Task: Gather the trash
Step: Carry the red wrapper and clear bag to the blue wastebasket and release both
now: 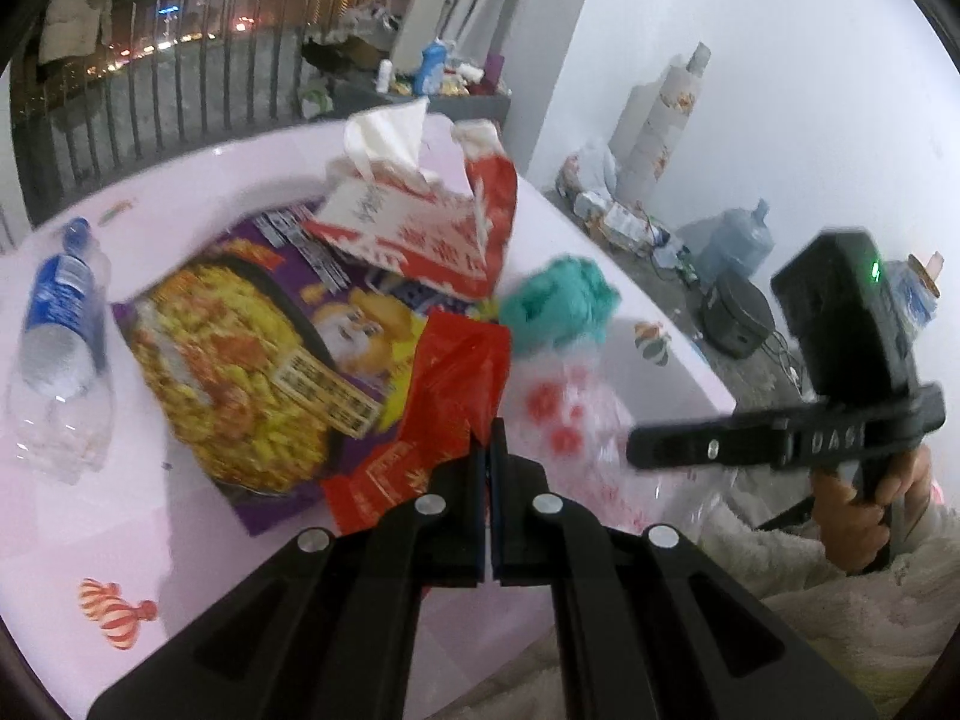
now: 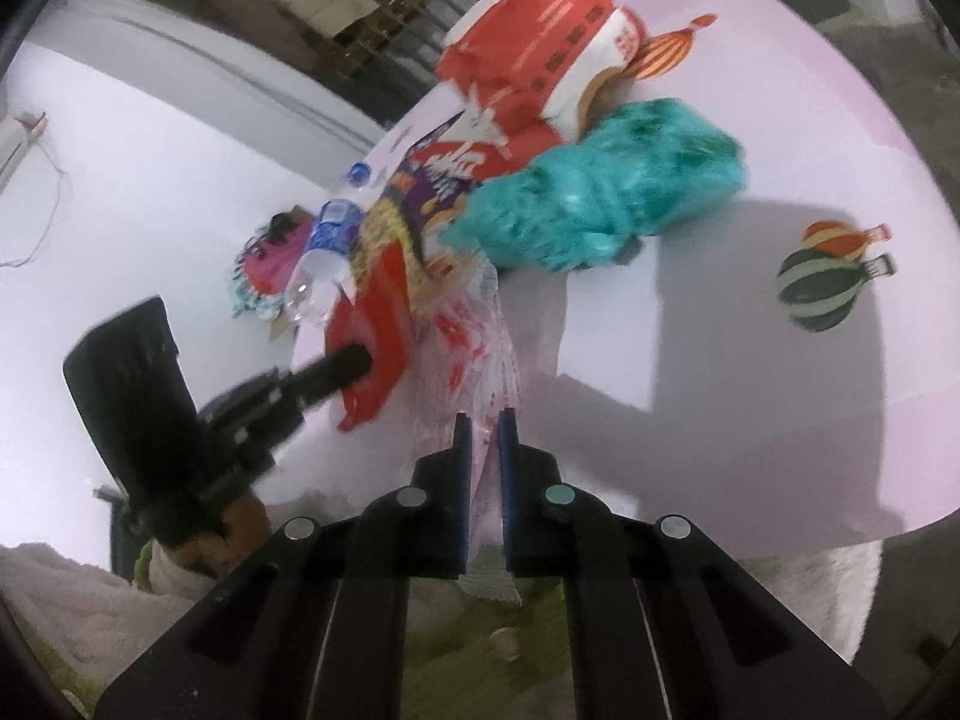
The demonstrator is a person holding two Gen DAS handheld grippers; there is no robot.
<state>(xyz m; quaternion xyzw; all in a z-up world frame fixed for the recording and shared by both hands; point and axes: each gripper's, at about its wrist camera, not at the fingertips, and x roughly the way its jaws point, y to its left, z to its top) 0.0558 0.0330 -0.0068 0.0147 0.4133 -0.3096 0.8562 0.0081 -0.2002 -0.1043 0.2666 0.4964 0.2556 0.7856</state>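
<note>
Bottle (image 1: pixel 60 354) apparently empty; tissue box (image 1: pixel 414 222) holds tissue (image 1: pixel 390 138).

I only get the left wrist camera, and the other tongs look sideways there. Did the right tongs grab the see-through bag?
Observer: Yes. In the right wrist view the clear bag is pinched between the right tongs.
Operator: Does any of it stick out behind?
Observer: Its zigzag edge pokes out behind them.
Operator: Is there trash I can't see past the bottle?
Observer: Something pink lies beyond the bottle, but it's too blurred to name.
</note>
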